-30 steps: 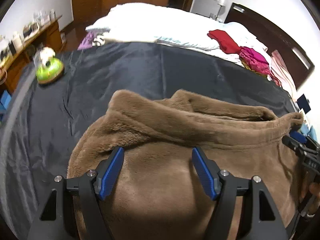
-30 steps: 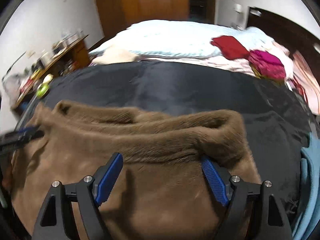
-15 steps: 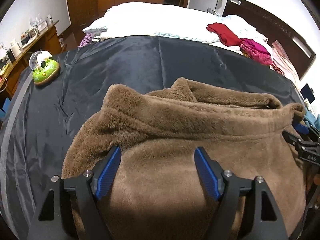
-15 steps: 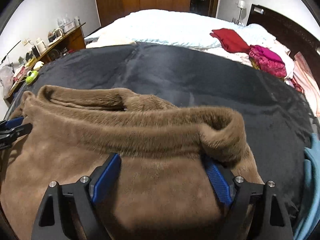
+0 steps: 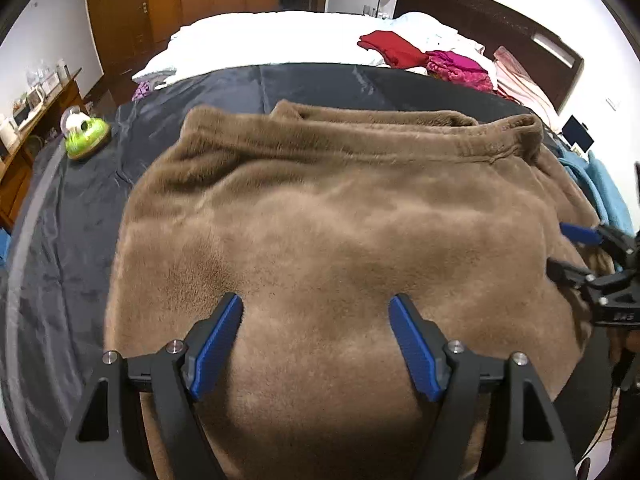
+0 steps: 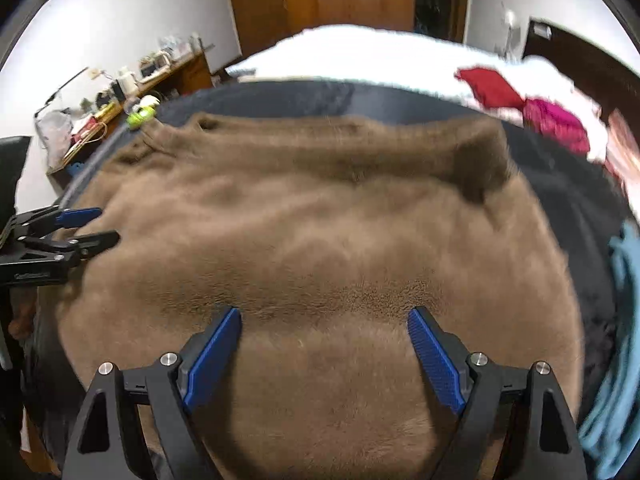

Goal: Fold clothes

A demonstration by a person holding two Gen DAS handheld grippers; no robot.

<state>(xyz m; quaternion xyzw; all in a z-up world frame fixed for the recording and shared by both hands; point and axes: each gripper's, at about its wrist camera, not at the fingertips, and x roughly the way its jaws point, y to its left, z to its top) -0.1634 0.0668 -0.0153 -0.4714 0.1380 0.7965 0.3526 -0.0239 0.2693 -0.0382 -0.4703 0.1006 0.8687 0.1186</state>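
A brown fleece garment [image 5: 340, 216] lies spread on the dark sheet [image 5: 72, 240] of a bed; it also fills the right wrist view [image 6: 320, 232]. Its thick rolled hem runs along the far edge. My left gripper [image 5: 316, 320] is open and empty above the garment's near part. My right gripper [image 6: 324, 332] is open and empty above the near part too. Each gripper shows at the edge of the other's view, the right one [image 5: 576, 252] and the left one [image 6: 92, 226], both open.
A green round toy [image 5: 86, 140] sits on the sheet at the far left. Red [image 5: 390, 48] and magenta clothes [image 5: 458, 70] lie on white bedding [image 5: 260, 44] beyond. A light blue cloth [image 5: 604, 188] lies at the right. A cluttered wooden desk [image 6: 120, 92] stands left.
Both grippers have pulled back and risen from the garment. The garment now lies flatter and more spread out, with its rolled hem farther from the fingers.
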